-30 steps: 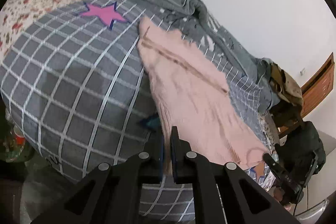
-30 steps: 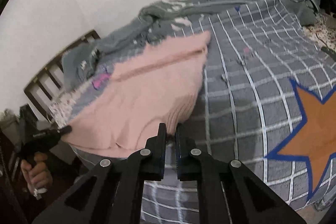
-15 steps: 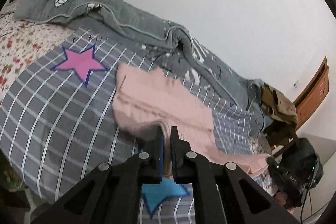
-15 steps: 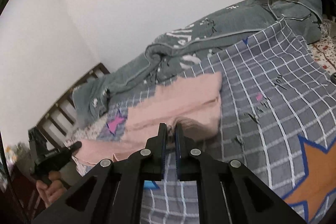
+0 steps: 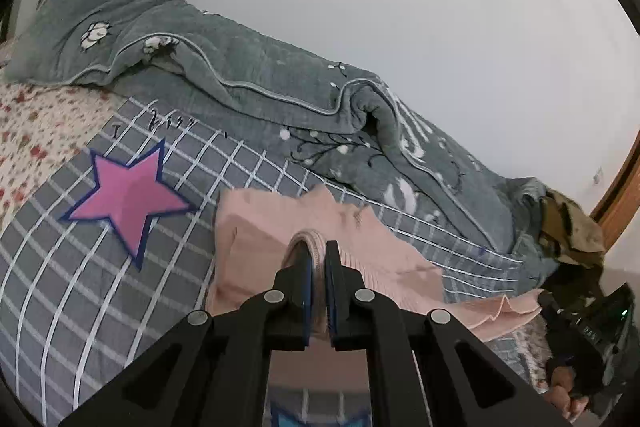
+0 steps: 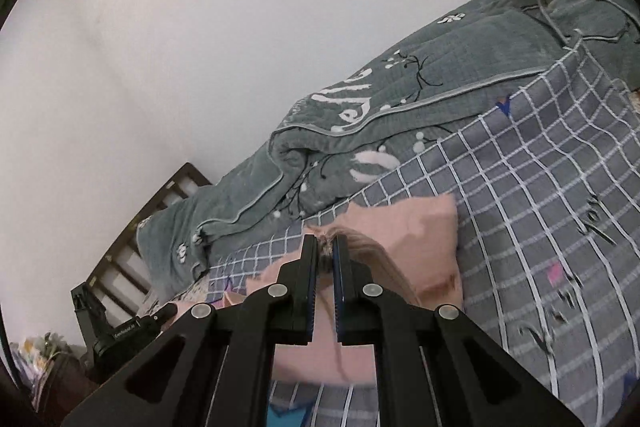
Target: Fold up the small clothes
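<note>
Mid first fold: left claw (image 5: 318,259) and right claw (image 6: 325,255) both clamped on pink garment (image 5: 256,227) hem, lifted over checked bedspread (image 5: 80,267) toward 12 o'clock; lay-down, flattening, further folds still left

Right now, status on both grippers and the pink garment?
Left gripper shut on pink garment hem. Right gripper shut on its other corner, near edge lifted over the part lying on the checked blanket. Grey quilt bunched beyond, nothing blocking the fold.
</note>
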A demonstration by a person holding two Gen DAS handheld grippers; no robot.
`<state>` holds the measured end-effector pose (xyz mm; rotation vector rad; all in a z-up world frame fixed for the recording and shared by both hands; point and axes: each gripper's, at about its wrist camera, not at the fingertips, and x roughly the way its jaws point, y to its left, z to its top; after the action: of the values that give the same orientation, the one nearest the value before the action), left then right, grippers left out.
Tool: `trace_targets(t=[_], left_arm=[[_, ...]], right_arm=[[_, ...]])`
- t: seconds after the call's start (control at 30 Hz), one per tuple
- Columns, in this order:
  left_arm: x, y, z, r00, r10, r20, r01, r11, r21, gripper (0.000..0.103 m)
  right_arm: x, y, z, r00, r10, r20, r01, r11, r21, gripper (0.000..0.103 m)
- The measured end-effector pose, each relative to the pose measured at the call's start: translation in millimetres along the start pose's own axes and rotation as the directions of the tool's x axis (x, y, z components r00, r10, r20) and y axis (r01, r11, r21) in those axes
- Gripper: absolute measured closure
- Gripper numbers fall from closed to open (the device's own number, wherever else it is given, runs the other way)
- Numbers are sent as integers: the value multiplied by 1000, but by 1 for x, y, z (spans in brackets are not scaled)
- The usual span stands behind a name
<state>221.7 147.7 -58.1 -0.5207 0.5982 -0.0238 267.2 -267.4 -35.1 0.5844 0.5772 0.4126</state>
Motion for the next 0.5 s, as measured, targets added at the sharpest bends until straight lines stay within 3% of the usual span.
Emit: trace_targets(t=[0.1, 0.4, 0.5], left_arm=[[31, 1, 8, 1000, 30, 2, -30, 999, 27, 96], [113, 16, 28, 999, 51, -20, -50, 998, 44, 96], [144, 26, 36, 999, 24, -42, -24, 1000, 13, 96]], right_arm=[[34, -2, 8, 998, -70, 0, 70, 996, -47, 96], [118, -27, 20, 993, -113, -40, 109, 990, -84, 96], [146, -37, 22, 990, -136, -22, 134, 987, -86, 96]])
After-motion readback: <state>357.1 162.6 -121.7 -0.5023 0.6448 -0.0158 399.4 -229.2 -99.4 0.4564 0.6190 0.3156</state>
